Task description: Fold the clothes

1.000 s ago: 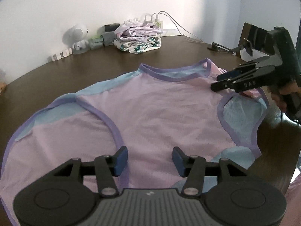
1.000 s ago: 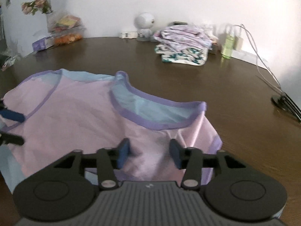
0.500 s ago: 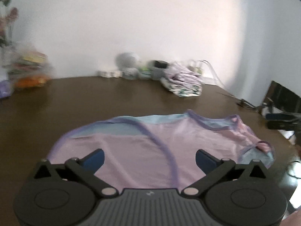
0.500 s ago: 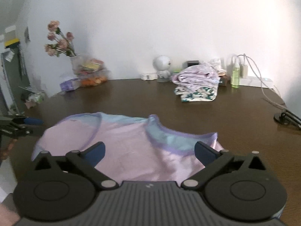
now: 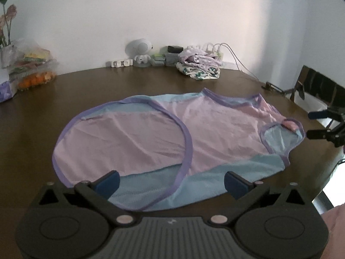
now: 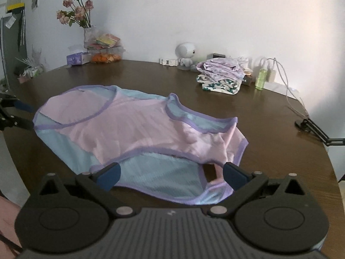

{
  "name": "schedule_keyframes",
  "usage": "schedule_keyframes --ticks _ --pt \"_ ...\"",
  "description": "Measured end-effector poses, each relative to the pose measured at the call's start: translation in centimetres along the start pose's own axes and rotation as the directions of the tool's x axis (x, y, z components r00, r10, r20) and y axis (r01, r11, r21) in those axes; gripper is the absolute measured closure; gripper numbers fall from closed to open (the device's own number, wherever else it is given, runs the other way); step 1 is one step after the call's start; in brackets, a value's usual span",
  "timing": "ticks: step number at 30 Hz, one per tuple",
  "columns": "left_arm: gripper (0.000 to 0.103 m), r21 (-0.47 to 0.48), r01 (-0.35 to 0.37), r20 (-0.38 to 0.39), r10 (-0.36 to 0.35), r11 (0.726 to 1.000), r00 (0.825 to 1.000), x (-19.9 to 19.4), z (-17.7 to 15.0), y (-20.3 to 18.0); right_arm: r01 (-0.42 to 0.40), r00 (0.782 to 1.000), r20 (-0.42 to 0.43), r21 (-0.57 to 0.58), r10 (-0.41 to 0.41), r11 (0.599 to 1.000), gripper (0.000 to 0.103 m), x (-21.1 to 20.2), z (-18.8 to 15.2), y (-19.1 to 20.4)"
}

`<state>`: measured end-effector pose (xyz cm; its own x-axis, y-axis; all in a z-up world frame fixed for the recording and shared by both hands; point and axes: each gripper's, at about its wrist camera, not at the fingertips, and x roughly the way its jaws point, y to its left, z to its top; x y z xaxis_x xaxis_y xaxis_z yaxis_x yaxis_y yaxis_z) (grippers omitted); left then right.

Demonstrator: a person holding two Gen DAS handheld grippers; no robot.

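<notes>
A pink and light-blue sleeveless garment [image 5: 215, 133] with purple trim lies spread flat on the dark round table [image 5: 32, 129]. My left gripper [image 5: 171, 182] hangs open just behind the garment's near blue hem, with nothing between its fingers. In the right wrist view the same garment [image 6: 140, 125] lies with an armhole nearest me, and my right gripper [image 6: 171, 176] stands open above that edge, holding nothing. Each gripper shows in the other's view: the right gripper [image 5: 311, 125] off the garment's right end, the left gripper [image 6: 27, 116] off its left end, both open.
A stack of folded clothes [image 6: 222, 77] sits at the back by a white toy robot [image 6: 185, 54] and a green bottle [image 6: 261, 78]. A vase of flowers [image 6: 77, 15] and a bag of snacks [image 6: 105, 49] stand back left. A black stand [image 6: 312, 129] and cables lie right.
Both grippers opened wide and drew back from the garment, which they let go. The garment now lies flat on the table.
</notes>
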<state>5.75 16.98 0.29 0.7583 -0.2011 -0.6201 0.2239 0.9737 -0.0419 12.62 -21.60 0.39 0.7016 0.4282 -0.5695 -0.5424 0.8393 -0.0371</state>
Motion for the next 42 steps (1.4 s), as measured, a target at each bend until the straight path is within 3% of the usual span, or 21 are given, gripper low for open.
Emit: schedule_keyframes --ticks 6,10,13,17,21,24,27,29,33,36,38,39,42 --pt "0.000 0.112 -0.045 -0.020 0.047 0.993 0.999 -0.5 -0.4 -0.9 -0.010 1.000 0.001 -0.055 0.010 0.998 0.000 -0.4 -0.4 0.5" --pt "0.000 0.289 -0.082 -0.039 0.097 0.954 0.995 -0.9 -0.8 -2.0 -0.098 0.994 -0.076 -0.256 0.082 0.962 0.000 0.2 -0.2 3.4" --pt "0.001 0.433 -0.101 -0.055 0.139 0.896 0.989 -1.0 -1.0 -2.9 -0.152 0.986 -0.128 -0.436 0.106 0.887 0.001 1.0 0.0 6.3" --pt "0.007 0.580 -0.090 -0.078 0.165 0.809 0.983 -0.8 -1.1 -3.7 -0.199 0.978 -0.170 -0.595 0.120 0.779 0.003 2.0 0.4 9.5" --pt "0.015 0.688 -0.078 -0.086 0.188 0.722 0.978 -0.3 -1.6 -4.3 -0.228 0.972 -0.204 -0.707 0.116 0.669 0.018 2.8 0.1 12.3" --pt "0.026 0.760 -0.070 -0.074 0.193 0.647 0.978 -0.2 -2.3 -4.6 -0.216 0.976 -0.190 -0.761 0.108 0.612 0.023 3.0 -0.2 13.5" --pt "0.032 0.797 -0.057 -0.073 0.189 0.602 0.979 0.0 -2.8 -4.7 -0.197 0.980 -0.185 -0.799 0.079 0.567 0.035 3.1 -0.2 14.1" --pt "0.033 0.831 -0.035 -0.081 0.184 0.555 0.980 0.1 -3.2 -4.9 -0.198 0.979 -0.187 -0.816 0.076 0.543 0.035 3.1 -0.3 14.2" --pt "0.040 0.892 -0.001 -0.084 0.170 0.451 0.982 0.6 -3.3 -5.4 -0.208 0.977 -0.199 -0.850 0.070 0.485 0.042 3.1 -0.3 14.7" --pt "0.046 0.933 0.012 -0.081 0.176 0.360 0.981 1.3 -3.3 -6.1 -0.213 0.977 -0.205 -0.885 0.064 0.415 0.051 3.5 -0.5 15.3" --pt "0.046 0.945 0.031 -0.086 0.157 0.326 0.984 1.6 -3.2 -6.6 -0.223 0.975 -0.215 -0.901 0.065 0.371 0.057 3.7 -0.6 15.8" --pt "0.046 0.949 0.040 -0.090 0.147 0.312 0.985 1.7 -3.2 -6.9 -0.233 0.972 -0.223 -0.906 0.069 0.352 0.067 3.9 -0.6 16.0" --pt "0.046 0.951 0.051 -0.090 0.115 0.304 0.989 2.1 -2.9 -7.5 -0.284 0.959 -0.274 -0.896 0.077 0.341 0.089 4.7 -0.3 16.4"
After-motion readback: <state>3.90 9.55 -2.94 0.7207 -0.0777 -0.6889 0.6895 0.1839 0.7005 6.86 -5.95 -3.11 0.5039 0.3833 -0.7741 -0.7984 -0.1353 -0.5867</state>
